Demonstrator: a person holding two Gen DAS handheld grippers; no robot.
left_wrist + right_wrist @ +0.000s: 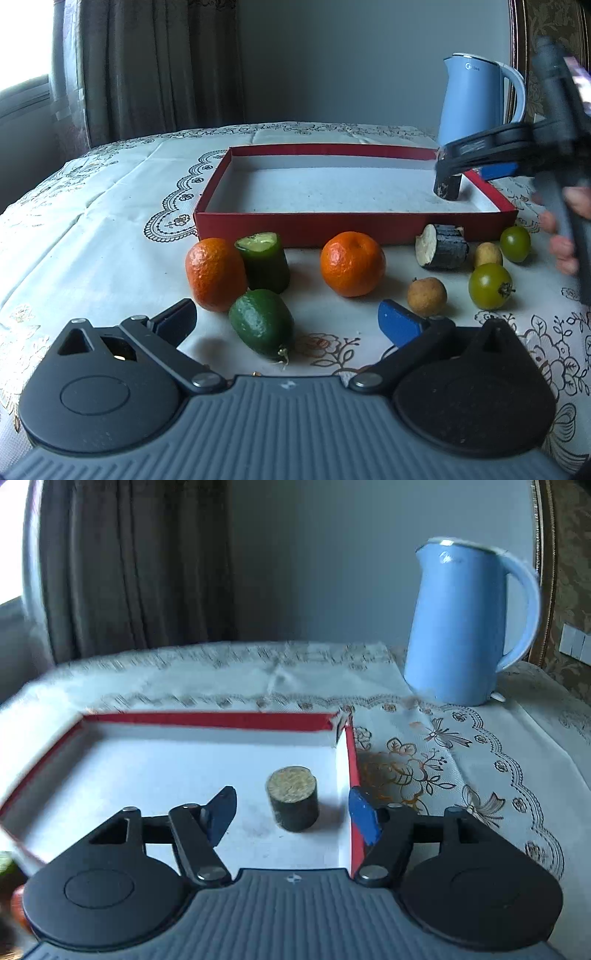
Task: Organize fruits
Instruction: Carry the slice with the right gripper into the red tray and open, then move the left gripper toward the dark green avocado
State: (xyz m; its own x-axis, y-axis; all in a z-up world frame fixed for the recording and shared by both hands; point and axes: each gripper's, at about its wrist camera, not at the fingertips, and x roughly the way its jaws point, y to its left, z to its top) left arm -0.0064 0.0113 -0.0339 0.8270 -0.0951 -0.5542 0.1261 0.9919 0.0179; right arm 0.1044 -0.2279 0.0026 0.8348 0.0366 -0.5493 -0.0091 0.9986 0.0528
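Observation:
A shallow red box [295,229] with a white floor lies mid-table. A short dark cylinder piece [293,801] stands upright near its right wall [352,771], between the fingers of my right gripper [295,816], which is open and not touching it. In the left wrist view that gripper [469,173] hovers over the box's right end. In front of the box lie two oranges [216,273] [352,264], a cucumber piece [266,264], a green avocado-like fruit [262,323], a dark-skinned chunk [441,251], two green tomatoes [489,286] [515,243] and two small brown fruits [426,296] [487,254]. My left gripper [288,321] is open around the avocado-like fruit.
A blue kettle [465,627] stands behind the box's right corner. A white embroidered cloth [110,221] covers the table. A person's fingers [565,254] hold the right gripper's handle at the right edge. Curtains hang behind.

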